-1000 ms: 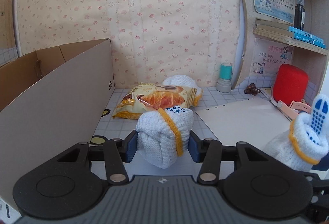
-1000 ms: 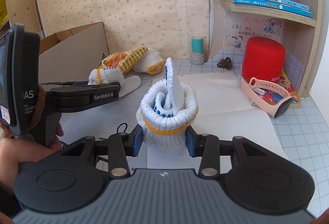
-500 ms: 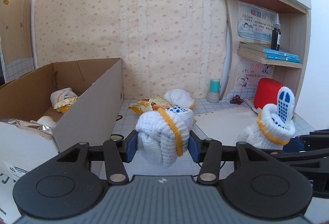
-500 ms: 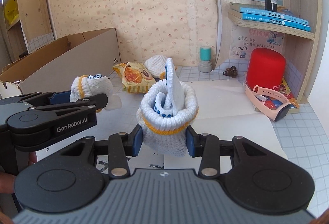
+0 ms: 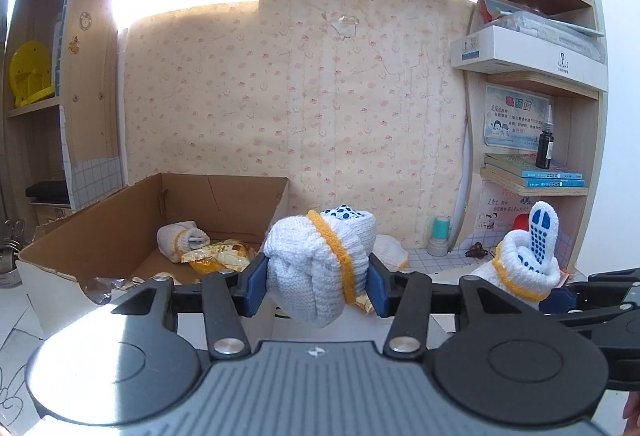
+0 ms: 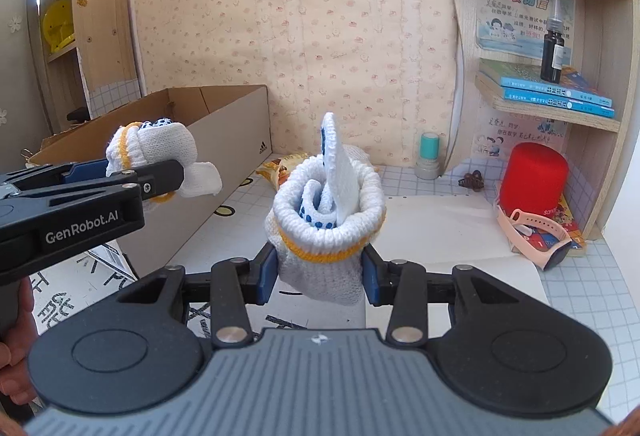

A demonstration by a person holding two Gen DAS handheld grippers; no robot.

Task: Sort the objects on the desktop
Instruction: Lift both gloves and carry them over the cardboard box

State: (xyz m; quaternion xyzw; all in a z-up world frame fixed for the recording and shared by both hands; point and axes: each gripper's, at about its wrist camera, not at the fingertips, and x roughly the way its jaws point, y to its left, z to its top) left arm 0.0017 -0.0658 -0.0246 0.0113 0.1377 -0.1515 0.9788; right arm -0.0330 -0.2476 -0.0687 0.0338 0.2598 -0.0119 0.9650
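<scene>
White rolled glove (image 5: 320,268) clamped in left claw (image 5: 316,286) above cardboard box (image 5: 120,220); right claw (image 6: 320,274) grips second glove bundle (image 6: 328,220) over table (image 6: 580,300)

Child's study nook, bookshelf (image 6: 548,107), patterned wallpaper (image 5: 296,107)

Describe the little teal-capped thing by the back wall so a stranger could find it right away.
Start at the wooden shelf unit on the right and drop to its foot on the tiled desk. There, against the wallpaper, stands the stamp, upright. Its teal top on a grey base sets it apart from the red cylinder and brown hair clip.
</scene>
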